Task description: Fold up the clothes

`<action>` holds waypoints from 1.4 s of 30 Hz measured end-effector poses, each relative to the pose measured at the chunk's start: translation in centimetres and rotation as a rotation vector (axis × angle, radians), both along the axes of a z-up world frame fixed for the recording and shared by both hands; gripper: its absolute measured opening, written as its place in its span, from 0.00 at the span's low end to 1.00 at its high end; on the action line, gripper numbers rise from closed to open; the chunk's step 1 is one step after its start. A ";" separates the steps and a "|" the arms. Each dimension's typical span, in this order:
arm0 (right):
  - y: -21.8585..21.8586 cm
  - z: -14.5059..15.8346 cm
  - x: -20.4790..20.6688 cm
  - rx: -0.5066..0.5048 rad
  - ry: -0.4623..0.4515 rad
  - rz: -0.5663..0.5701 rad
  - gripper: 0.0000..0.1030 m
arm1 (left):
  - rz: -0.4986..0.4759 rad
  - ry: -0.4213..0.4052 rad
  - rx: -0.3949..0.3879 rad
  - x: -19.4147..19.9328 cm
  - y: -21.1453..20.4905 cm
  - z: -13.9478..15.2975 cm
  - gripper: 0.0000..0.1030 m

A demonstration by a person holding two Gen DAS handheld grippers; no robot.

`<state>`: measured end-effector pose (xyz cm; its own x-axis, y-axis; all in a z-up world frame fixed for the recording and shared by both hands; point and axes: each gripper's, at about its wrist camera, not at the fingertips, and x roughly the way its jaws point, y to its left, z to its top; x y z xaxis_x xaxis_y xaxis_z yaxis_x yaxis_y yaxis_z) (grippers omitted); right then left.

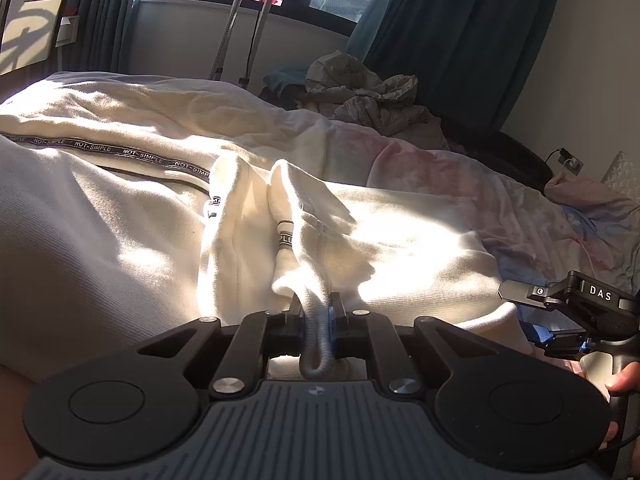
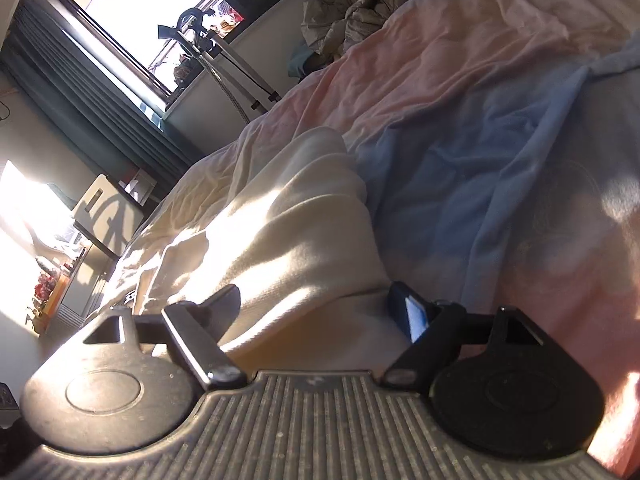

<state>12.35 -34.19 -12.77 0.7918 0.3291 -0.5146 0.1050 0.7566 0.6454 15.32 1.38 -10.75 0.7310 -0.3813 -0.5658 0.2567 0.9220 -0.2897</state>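
A cream-white hooded garment (image 1: 120, 216) with a black "NOT-SIMPLE" tape stripe lies spread on the bed. My left gripper (image 1: 317, 312) is shut on a ribbed edge of the garment near its drawstrings. My right gripper (image 2: 320, 300) is open, its fingers either side of a cream fold of the garment (image 2: 304, 216) at the garment's edge. The right gripper also shows in the left wrist view (image 1: 528, 312), low at the right, beside the garment's hem.
A pink and blue bedsheet (image 2: 460, 128) covers the bed. A crumpled grey heap of clothes (image 1: 368, 92) lies at the far side. A metal stand (image 1: 236, 36) rises before the window, with dark curtains (image 1: 460, 28) at both sides. A wall socket (image 1: 574, 164) is at the right.
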 end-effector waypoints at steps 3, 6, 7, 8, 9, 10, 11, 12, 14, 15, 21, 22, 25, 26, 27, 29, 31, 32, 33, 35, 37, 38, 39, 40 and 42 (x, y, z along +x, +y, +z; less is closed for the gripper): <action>0.0 -0.7 0.4 0.006 0.049 0.000 0.83 | 0.000 0.003 -0.005 0.0 0.1 0.0 0.13; -0.3 -1.2 0.6 0.080 0.039 0.021 0.84 | 0.000 0.002 -0.003 0.0 0.0 0.0 0.13; -0.3 -1.1 0.6 0.112 0.031 0.037 0.84 | 0.001 0.002 -0.002 0.0 0.0 0.0 0.14; -0.2 -0.4 0.4 0.121 0.001 0.040 0.84 | 0.002 0.002 -0.001 0.0 0.0 0.0 0.14; 0.0 0.2 0.1 0.129 -0.029 0.044 0.84 | 0.002 0.004 -0.002 0.0 0.0 0.0 0.14; 0.1 0.9 -0.1 0.138 -0.060 0.047 0.84 | 0.003 0.005 -0.002 0.0 -0.1 0.0 0.14; 0.0 1.5 -0.4 0.174 -0.107 0.055 0.84 | 0.005 0.005 -0.001 0.0 -0.1 0.0 0.14; -0.1 2.0 -0.6 0.211 -0.155 0.062 0.84 | 0.006 0.006 0.001 0.0 -0.1 0.0 0.14; -0.5 2.5 -0.8 0.324 -0.243 0.073 0.84 | 0.008 0.006 0.010 0.0 -0.3 -0.1 0.14; -0.5 2.4 -0.8 0.342 -0.245 0.070 0.84 | 0.007 0.006 0.010 0.0 -0.4 -0.1 0.14; -0.4 -1.6 0.7 0.341 -0.030 0.009 0.82 | 0.000 0.003 0.020 -0.1 -0.7 0.0 0.16; -0.2 -1.9 0.9 0.333 -0.009 0.012 0.82 | -0.001 0.002 0.022 -0.1 -0.7 0.0 0.16; 0.4 -0.4 1.0 0.294 -0.058 0.018 0.81 | 0.002 0.004 0.019 -0.1 -0.6 0.0 0.16; 0.6 0.1 1.0 0.282 -0.075 0.021 0.80 | 0.003 0.003 0.019 -0.1 -0.7 0.0 0.16; 0.6 0.8 0.8 0.302 -0.117 0.026 0.80 | 0.004 0.001 0.021 0.0 -0.6 0.0 0.16; 0.7 1.6 0.6 0.322 -0.161 0.027 0.80 | 0.007 0.000 0.018 0.0 -0.5 0.0 0.16; 0.6 1.4 0.6 0.327 -0.141 0.001 0.79 | 0.007 0.001 0.016 0.0 -0.5 0.0 0.16; 0.6 0.8 0.7 0.323 -0.101 -0.026 0.74 | 0.004 -0.001 0.017 0.0 -0.5 0.0 0.16; 0.5 0.2 0.8 0.319 -0.060 -0.052 0.57 | -0.005 -0.008 0.020 -0.2 -0.7 0.1 0.16; -0.1 -1.7 1.0 0.327 0.042 -0.120 0.36 | -0.027 -0.025 0.024 -0.5 -1.0 0.3 0.26; -0.3 -1.9 1.0 0.331 0.061 -0.156 0.31 | -0.035 -0.052 0.042 -1.1 -1.3 0.7 0.32; -0.1 -1.2 1.1 0.300 0.059 -0.158 0.29 | -0.034 -0.065 0.060 -1.4 -1.5 0.9 0.35; 0.3 -0.2 1.2 0.246 0.049 -0.153 0.26 | -0.035 -0.082 0.069 -1.9 -1.6 1.2 0.38; 0.7 0.8 1.3 0.188 0.031 -0.147 0.25 | -0.034 -0.098 0.066 -2.3 -1.5 1.5 0.45; 1.2 2.6 1.3 0.121 -0.007 -0.142 0.23 | -0.024 -0.123 0.051 -2.9 -1.1 2.2 0.49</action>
